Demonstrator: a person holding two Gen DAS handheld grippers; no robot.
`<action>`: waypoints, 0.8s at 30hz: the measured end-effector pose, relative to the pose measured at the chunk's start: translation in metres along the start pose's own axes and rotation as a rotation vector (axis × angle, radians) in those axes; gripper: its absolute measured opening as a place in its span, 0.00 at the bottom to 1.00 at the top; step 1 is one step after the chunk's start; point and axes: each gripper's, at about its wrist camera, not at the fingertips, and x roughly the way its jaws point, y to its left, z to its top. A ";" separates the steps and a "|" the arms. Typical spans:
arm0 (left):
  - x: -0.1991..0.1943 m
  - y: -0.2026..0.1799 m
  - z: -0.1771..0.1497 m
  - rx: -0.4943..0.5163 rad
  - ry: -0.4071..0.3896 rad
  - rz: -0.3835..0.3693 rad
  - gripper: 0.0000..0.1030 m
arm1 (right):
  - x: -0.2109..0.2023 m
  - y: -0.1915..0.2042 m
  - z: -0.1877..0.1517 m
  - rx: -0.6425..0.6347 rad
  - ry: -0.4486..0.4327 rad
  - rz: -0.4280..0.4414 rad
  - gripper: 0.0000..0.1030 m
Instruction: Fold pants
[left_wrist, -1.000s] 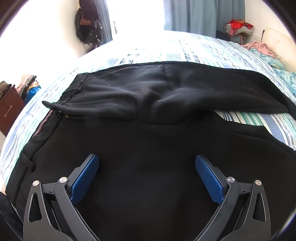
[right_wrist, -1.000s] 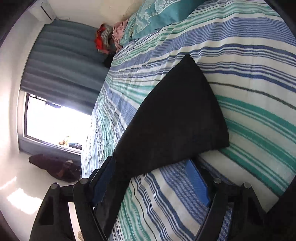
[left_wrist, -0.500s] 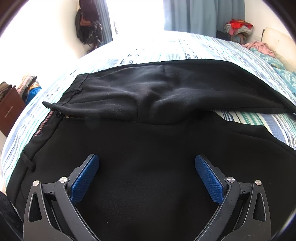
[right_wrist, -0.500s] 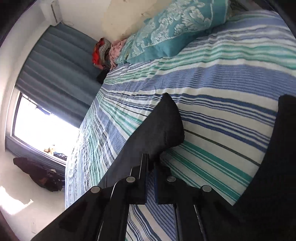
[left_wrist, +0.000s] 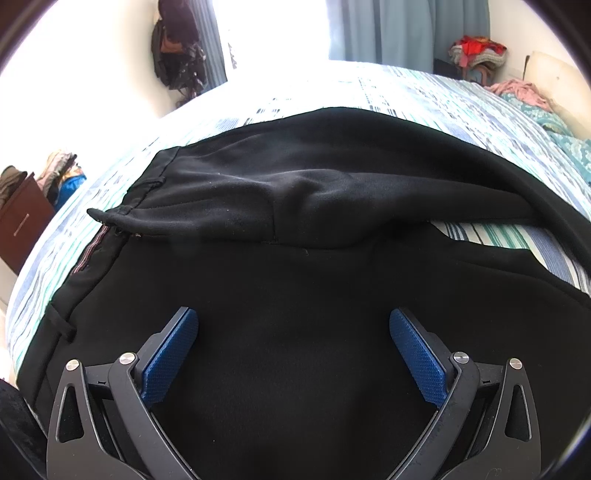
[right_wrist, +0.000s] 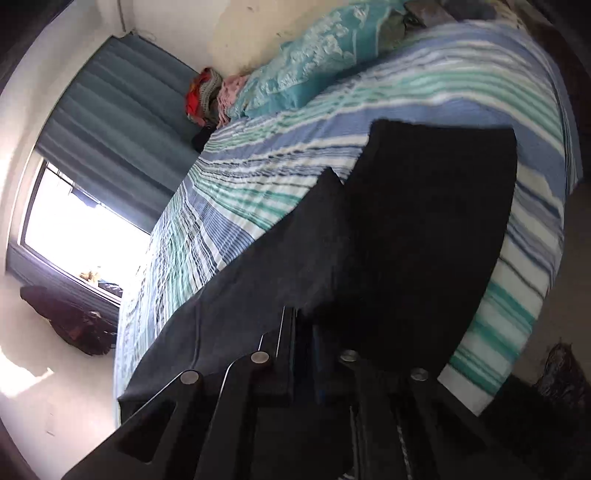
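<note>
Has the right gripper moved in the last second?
Yes. The right gripper, now shut on a leg of the black pants, has lifted and swung: the teal pillow and the curtain sit lower in its view.

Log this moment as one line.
pants: flat on bed | left tongs: open over waist | right tongs: shut on pant leg, lifted

The setting is a home bedroom. A bed (right_wrist: 406, 92) with a striped sheet carries a teal pillow (right_wrist: 295, 81). Curtains (right_wrist: 122, 122) flank a bright window (right_wrist: 77, 229). Clothes (left_wrist: 476, 50) lie piled nearby; a wooden dresser (left_wrist: 22, 221) stands aside.
</note>
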 end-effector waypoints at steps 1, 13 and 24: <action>0.000 0.000 0.000 0.000 0.000 0.001 1.00 | 0.003 -0.003 0.000 0.006 0.023 0.002 0.22; -0.003 -0.003 0.017 0.037 0.116 0.007 0.99 | 0.004 -0.005 0.023 0.019 -0.080 0.037 0.07; 0.049 0.019 0.173 -0.338 0.302 -0.377 0.99 | -0.082 0.085 0.054 -0.245 -0.154 0.239 0.07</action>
